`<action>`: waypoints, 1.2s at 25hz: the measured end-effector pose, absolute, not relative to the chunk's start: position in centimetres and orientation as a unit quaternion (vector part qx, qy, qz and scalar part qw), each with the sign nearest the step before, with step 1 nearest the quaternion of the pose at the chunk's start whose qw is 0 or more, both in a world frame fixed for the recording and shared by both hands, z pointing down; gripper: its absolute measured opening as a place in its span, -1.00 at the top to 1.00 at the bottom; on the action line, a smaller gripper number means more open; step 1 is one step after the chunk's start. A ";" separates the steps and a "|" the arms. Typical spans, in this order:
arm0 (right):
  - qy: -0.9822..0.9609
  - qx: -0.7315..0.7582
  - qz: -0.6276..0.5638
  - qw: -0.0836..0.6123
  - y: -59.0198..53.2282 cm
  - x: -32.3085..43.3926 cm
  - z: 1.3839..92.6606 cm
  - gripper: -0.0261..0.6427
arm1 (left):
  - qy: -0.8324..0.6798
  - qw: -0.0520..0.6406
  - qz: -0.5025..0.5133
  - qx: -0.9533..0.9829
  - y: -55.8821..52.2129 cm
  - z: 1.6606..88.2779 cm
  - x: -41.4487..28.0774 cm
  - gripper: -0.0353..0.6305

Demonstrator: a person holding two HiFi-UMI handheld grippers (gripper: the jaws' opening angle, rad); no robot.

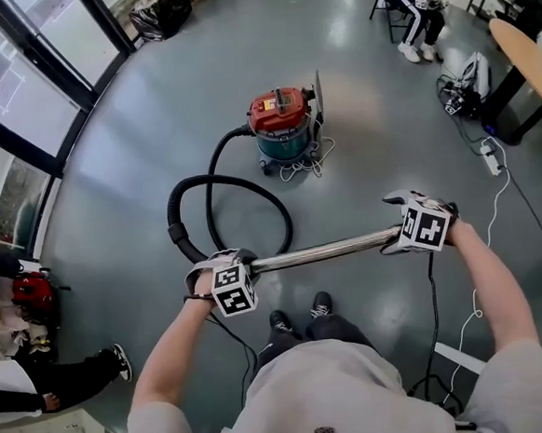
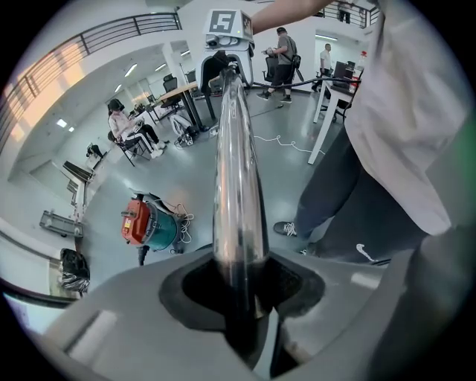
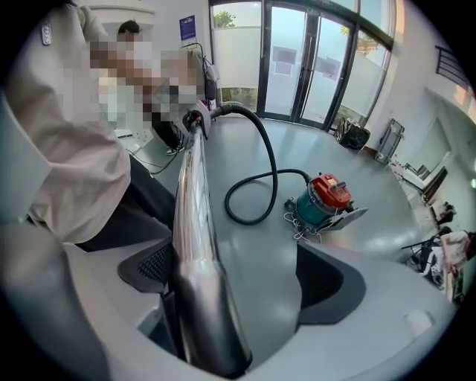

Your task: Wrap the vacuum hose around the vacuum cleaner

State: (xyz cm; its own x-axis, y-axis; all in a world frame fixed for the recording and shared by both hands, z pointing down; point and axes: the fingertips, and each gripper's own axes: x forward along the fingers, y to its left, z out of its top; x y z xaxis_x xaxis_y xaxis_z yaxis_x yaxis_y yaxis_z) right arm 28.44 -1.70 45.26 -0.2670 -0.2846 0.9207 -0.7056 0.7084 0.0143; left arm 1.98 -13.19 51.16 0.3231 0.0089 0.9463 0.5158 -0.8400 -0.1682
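Head view, left gripper fingers clamped on shiny chrome vacuum tube, right gripper fingers spread, tube against one, black ribbed hose looping from red-and-teal canister vacuum cleaner.

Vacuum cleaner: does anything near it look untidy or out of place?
A white cord lies loosely tangled on the floor beside the vacuum cleaner, and the black hose sprawls in open loops, not wrapped.

Person standing on grey floor, chrome wand held level between left gripper and right gripper (marker cubes face up). Black hose leaves the wand's left end, loops on the floor and joins the red-topped teal vacuum cleaner well ahead. White cord bunched beside it.
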 end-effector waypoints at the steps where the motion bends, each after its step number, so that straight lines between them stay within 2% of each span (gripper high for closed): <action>1: -0.773 0.324 0.203 0.507 -1.8 29.0 45.2 -0.71 | -0.167 0.228 -0.558 -0.780 -13.2 51.0 2.4 0.49; 4: -0.777 0.313 0.208 0.505 -1.5 29.9 44.9 -0.81 | -0.166 0.229 -0.564 -0.776 -13.3 51.0 3.1 0.49; 7: -0.762 0.291 0.209 0.540 0.5 31.8 45.2 -0.85 | -0.162 0.231 -0.579 -0.765 -13.9 51.4 2.5 0.49; 11: -0.742 0.306 0.202 0.561 2.0 34.9 46.1 -0.67 | -0.163 0.233 -0.596 -0.751 -14.6 52.3 1.1 0.49; 14: -0.738 0.326 0.202 0.555 2.5 35.8 46.7 -0.48 | -0.162 0.230 -0.602 -0.747 -14.6 52.9 0.7 0.49; 16: -0.738 0.357 0.189 0.540 2.2 36.1 46.7 -0.20 | -0.154 0.221 -0.603 -0.751 -14.8 53.2 1.1 0.49; 17: -0.735 0.380 0.182 0.532 2.0 36.3 46.5 0.01 | -0.148 0.218 -0.603 -0.753 -15.0 53.3 1.3 0.49; 19: -0.722 0.425 0.173 0.518 1.5 36.9 46.1 0.16 | -0.141 0.216 -0.601 -0.757 -15.5 53.4 1.8 0.49; 27: -0.665 0.545 0.173 0.480 -1.1 39.1 45.0 -0.11 | -0.137 0.198 -0.587 -0.773 -17.0 54.7 2.3 0.49; 30: -0.632 0.576 0.163 0.491 -2.0 39.5 44.2 -0.18 | -0.134 0.194 -0.579 -0.781 -18.2 55.3 1.9 0.49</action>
State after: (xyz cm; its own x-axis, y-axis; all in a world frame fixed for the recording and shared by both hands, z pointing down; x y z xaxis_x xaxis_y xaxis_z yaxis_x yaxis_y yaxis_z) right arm 39.54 -2.01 44.22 0.1468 -0.5680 0.8098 -0.8893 0.2827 0.3595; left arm 1.92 -18.15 55.35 0.2938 -0.0150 0.9558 0.4333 -0.8891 -0.1471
